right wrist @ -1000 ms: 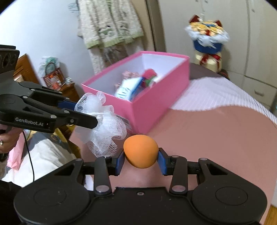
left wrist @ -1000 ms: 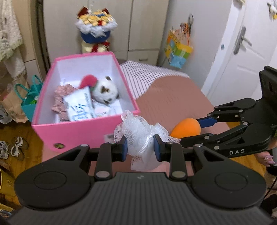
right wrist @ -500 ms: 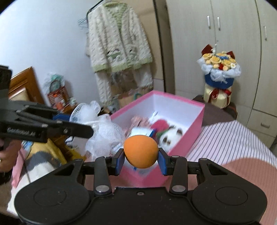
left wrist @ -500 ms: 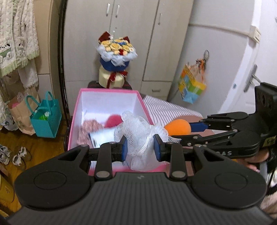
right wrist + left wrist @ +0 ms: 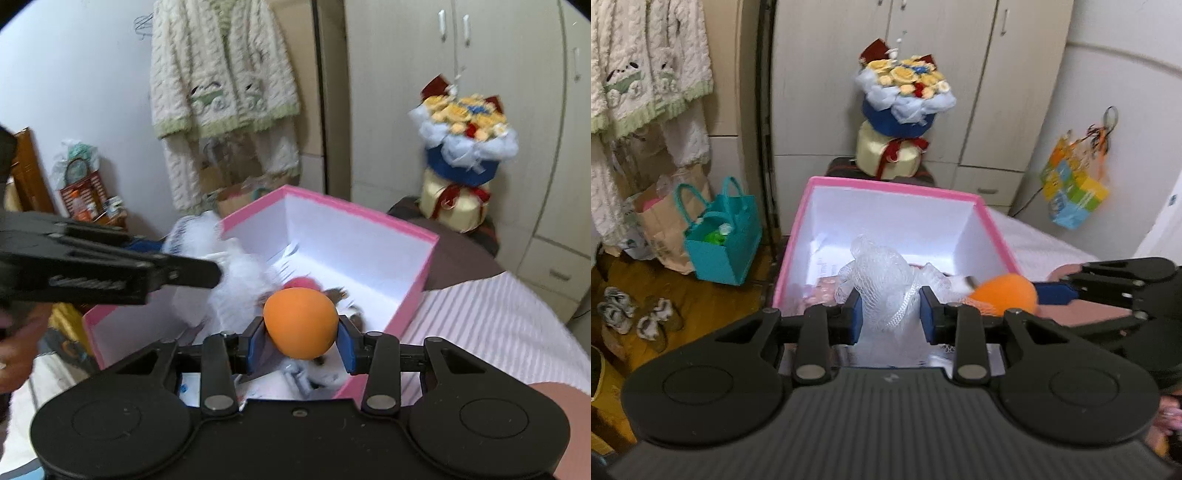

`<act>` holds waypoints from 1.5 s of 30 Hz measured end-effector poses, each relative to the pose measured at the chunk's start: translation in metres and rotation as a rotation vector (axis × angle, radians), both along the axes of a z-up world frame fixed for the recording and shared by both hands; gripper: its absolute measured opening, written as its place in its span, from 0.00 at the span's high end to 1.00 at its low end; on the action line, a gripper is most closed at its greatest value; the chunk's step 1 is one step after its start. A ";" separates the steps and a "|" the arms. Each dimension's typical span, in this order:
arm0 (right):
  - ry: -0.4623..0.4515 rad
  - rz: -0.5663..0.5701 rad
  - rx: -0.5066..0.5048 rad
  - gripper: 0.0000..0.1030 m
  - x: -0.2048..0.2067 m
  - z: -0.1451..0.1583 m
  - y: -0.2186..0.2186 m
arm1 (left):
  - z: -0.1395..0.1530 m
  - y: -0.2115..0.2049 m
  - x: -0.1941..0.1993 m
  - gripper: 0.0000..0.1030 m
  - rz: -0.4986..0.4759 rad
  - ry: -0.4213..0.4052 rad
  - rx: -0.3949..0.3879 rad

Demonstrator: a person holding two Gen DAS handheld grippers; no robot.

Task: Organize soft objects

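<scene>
White mesh bath pouf [image 5: 886,291] clamped between the left tongs [image 5: 890,319], orange sponge ball [image 5: 301,323] gripped in the right tongs [image 5: 301,345], both held over the open pink box [image 5: 993,236], flower bouquet [image 5: 905,88] beyond, teal bag [image 5: 720,240] left.

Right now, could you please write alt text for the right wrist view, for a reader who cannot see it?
The right claw grips an orange sponge ball above an open pink box on a bed. From the left, the left claw holds a white mesh bath puff over the same box.
</scene>
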State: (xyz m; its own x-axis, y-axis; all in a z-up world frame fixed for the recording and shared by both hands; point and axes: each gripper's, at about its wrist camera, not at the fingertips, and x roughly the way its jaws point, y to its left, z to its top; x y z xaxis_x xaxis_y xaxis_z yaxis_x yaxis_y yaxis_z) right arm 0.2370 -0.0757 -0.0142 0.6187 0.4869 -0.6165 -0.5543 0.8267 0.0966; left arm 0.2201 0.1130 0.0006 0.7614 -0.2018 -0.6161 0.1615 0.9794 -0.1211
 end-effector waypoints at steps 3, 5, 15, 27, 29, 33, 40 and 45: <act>0.016 0.033 -0.014 0.55 0.001 -0.006 0.006 | -0.004 0.000 0.003 0.70 0.004 -0.014 0.053; 0.002 0.055 -0.054 0.55 0.001 -0.010 0.014 | -0.005 -0.001 0.001 0.70 -0.003 -0.026 0.069; -0.046 0.046 -0.141 0.46 -0.003 -0.019 0.029 | -0.007 0.003 0.000 0.45 0.042 -0.035 0.133; -0.112 -0.002 -0.005 0.39 -0.058 0.013 -0.007 | 0.006 0.016 -0.043 0.12 0.048 -0.083 0.100; -0.117 -0.024 -0.006 0.38 -0.067 0.016 -0.011 | 0.010 0.016 -0.051 0.08 0.040 -0.092 0.097; -0.123 -0.059 0.002 0.38 -0.078 0.022 -0.020 | 0.019 0.011 -0.062 0.03 0.019 -0.107 0.103; -0.135 -0.110 0.031 0.38 -0.097 0.032 -0.037 | 0.032 0.001 -0.079 0.00 0.060 -0.041 0.135; -0.135 -0.164 0.034 0.14 -0.113 0.040 -0.049 | 0.043 -0.006 -0.095 0.00 0.079 -0.018 0.190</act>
